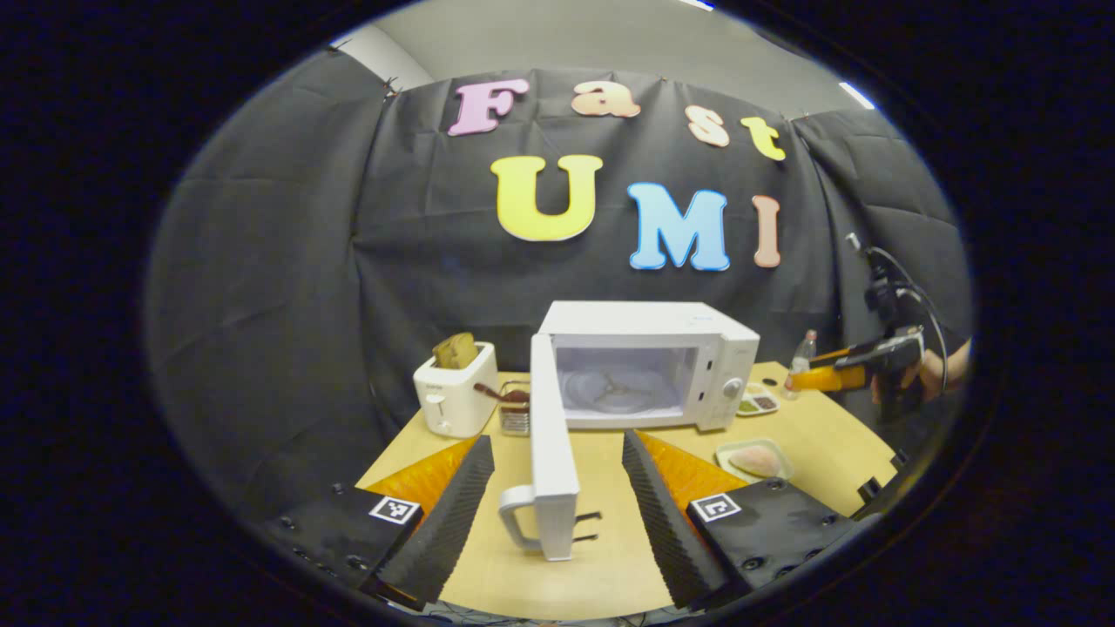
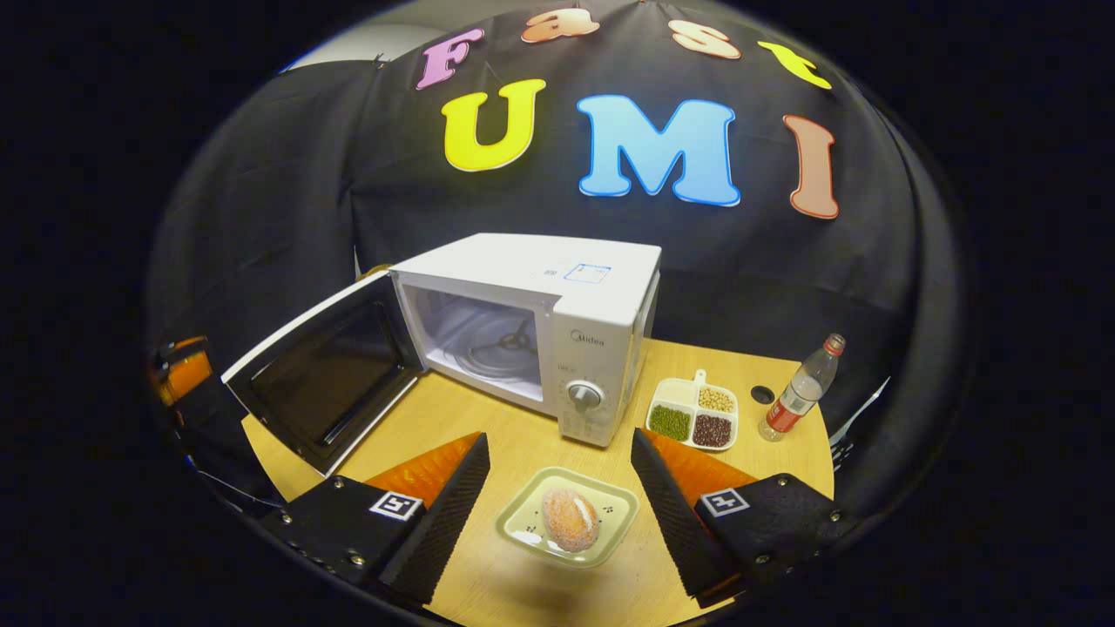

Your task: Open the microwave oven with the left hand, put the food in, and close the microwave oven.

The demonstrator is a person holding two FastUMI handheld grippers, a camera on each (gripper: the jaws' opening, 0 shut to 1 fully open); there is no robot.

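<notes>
On the wooden bench (image 2: 488,435), microwave (image 2: 557,326) door (image 2: 327,383) swung open, plated food (image 2: 571,520) between the right gripper (image 2: 562,501)'s wide jaws, ungrasped; left gripper (image 1: 557,488) likewise wide; likely risk: tipping the plate.

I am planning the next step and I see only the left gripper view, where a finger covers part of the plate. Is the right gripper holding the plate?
Observer: No. The right gripper is open; the plate shows between its fingers, touching neither.
Operator: What lies on the plate?
Observer: One round bun, sitting in the middle.
Operator: I see the door edge-on. How far is it open?
Observer: The door is swung wide, its inner window facing the right gripper view.
</notes>
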